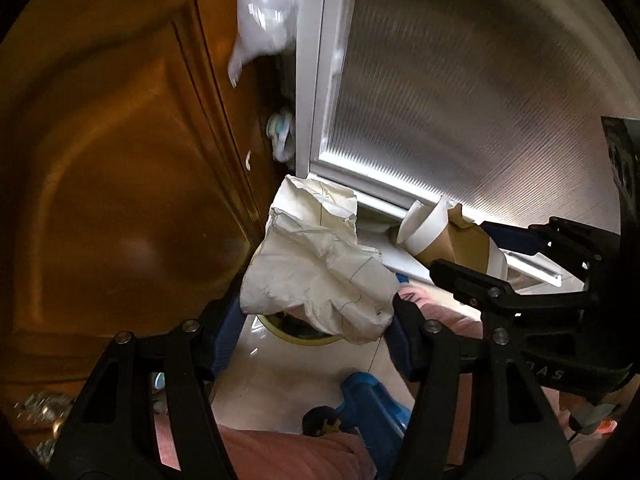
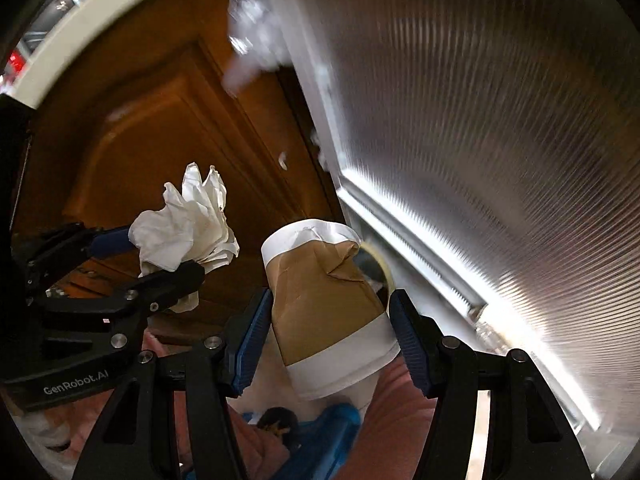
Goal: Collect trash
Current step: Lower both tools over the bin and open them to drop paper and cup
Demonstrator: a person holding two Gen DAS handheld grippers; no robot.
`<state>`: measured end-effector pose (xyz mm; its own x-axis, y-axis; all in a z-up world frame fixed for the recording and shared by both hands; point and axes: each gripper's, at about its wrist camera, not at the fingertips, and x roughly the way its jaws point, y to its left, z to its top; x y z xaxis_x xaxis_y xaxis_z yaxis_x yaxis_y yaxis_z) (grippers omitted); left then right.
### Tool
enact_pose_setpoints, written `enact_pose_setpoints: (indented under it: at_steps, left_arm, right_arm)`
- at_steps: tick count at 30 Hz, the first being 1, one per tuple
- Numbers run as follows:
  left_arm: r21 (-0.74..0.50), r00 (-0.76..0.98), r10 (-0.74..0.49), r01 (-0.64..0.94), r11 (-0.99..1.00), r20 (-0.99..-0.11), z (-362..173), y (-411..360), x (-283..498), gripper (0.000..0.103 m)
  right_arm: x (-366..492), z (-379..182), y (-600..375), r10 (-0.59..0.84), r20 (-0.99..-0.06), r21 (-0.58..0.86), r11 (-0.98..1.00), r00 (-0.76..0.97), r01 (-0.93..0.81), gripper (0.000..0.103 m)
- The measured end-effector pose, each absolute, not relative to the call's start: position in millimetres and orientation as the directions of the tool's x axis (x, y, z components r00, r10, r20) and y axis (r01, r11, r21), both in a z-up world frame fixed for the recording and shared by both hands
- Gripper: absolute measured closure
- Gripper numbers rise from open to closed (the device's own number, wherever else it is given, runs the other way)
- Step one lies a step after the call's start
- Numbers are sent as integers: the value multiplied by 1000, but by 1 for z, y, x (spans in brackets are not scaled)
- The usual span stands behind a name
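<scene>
Nearest us in the left wrist view, the left gripper [image 1: 320,312] sits at lower centre, its blue pads pressed against a crumpled white paper wad [image 1: 320,268]. In the right wrist view the right gripper [image 2: 332,324] is clamped on a crushed paper coffee cup [image 2: 324,304], brown sleeve, white rim, centre frame.

Handling, as we judge it: both pieces are very light and soft. The paper wad gives under any squeeze, so we'd grip its bulk, not a loose flap (flaps tear or slip). The cup is already dented near the rim; the mid-body band where the pads sit looks the firmest hold.

View differences: the left view shows the cup [image 1: 444,236] side-on at right, held by the other claw, plus a yellowish round rim [image 1: 296,336] below the wad (possibly a bin, we can't tell). The right view shows the wad [image 2: 188,220] at centre left as fanned tissue-like folds, and hides that rim mostly. Both show a brown wooden door [image 1: 120,184] and ribbed frosted glass panel [image 1: 480,100].
</scene>
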<state>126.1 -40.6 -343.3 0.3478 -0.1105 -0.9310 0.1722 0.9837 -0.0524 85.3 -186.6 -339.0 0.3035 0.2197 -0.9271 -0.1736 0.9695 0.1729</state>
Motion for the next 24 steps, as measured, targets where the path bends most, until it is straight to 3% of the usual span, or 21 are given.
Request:
enact_pose_setpoints:
  at_steps: [10, 13, 17, 24]
  left_arm:
    - [-51, 246, -93, 172, 984, -965, -398, -37, 165, 39]
    - [-38, 239, -80, 175, 984, -968, -403, -36, 171, 35]
    - [-22, 243, -67, 184, 983, -968, -402, -37, 176, 21]
    - [-4, 250, -53, 193, 981, -967, -394, -35, 171, 20]
  right_arm:
    - [123, -410, -189, 189, -958, 158, 975, 214, -157, 42]
    - [133, -417, -191, 188, -961, 159, 975, 201, -153, 42]
    - [143, -425, -191, 183, -964, 155, 975, 190, -156, 42]
    - [155, -430, -186, 174, -967, 144, 976, 185, -165, 42]
